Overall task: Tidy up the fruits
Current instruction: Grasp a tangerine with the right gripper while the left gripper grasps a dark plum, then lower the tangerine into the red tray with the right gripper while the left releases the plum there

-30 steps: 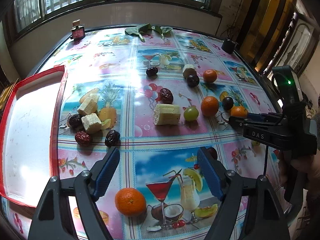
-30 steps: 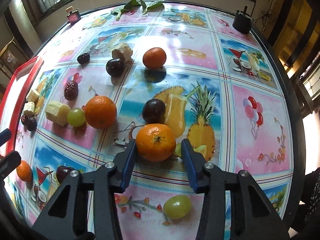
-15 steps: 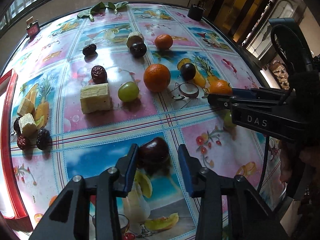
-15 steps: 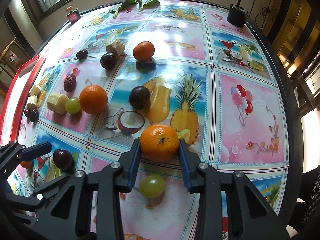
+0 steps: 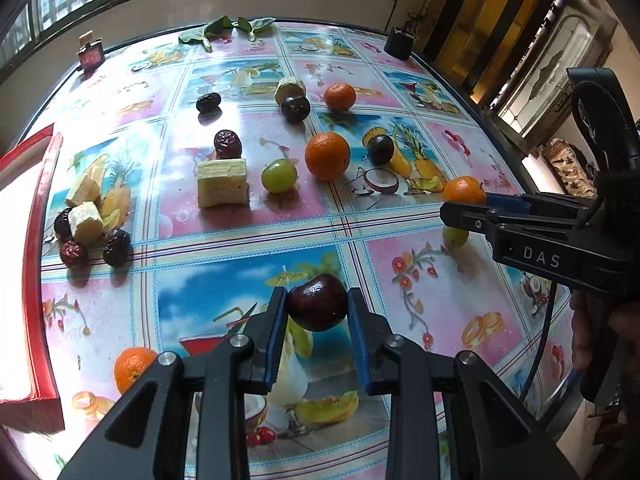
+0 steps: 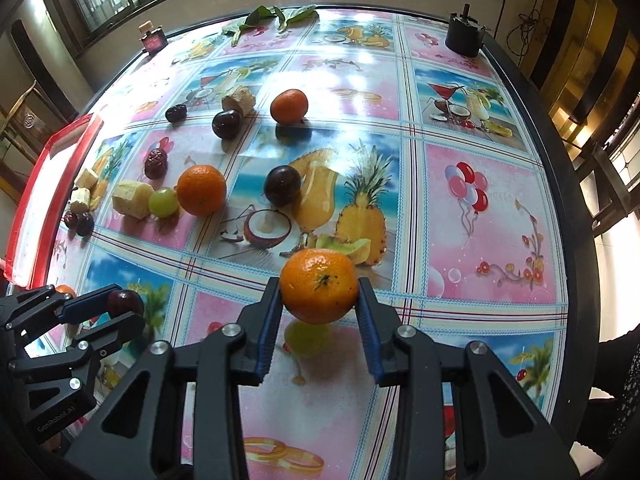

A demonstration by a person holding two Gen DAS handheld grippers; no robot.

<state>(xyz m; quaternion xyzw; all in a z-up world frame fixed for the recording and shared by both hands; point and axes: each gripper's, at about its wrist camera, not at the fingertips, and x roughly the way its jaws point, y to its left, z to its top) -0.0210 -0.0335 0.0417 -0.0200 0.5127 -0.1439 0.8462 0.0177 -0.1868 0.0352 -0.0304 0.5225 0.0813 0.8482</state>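
Note:
My left gripper [image 5: 318,310] is shut on a dark plum [image 5: 318,307] and holds it above the table; it also shows in the right wrist view [image 6: 120,312]. My right gripper [image 6: 318,300] is shut on an orange mandarin [image 6: 319,291], lifted above a green grape [image 6: 306,338]; it also shows in the left wrist view [image 5: 464,200]. Loose fruit lies across the patterned tablecloth: mandarins [image 5: 327,156], plums [image 5: 295,109], a green grape [image 5: 279,176], red dates [image 5: 227,143] and pale sugarcane chunks [image 5: 221,183].
A red-rimmed white tray [image 5: 38,248] lies at the table's left edge. A small bottle [image 5: 90,55], green leaves [image 5: 224,28] and a black cylinder [image 5: 397,43] stand at the far edge. Another mandarin [image 5: 132,368] lies near the tray.
My left gripper swung right, closed on the dark plum and lifted it. My right gripper closed on the mandarin and raised it off the table.

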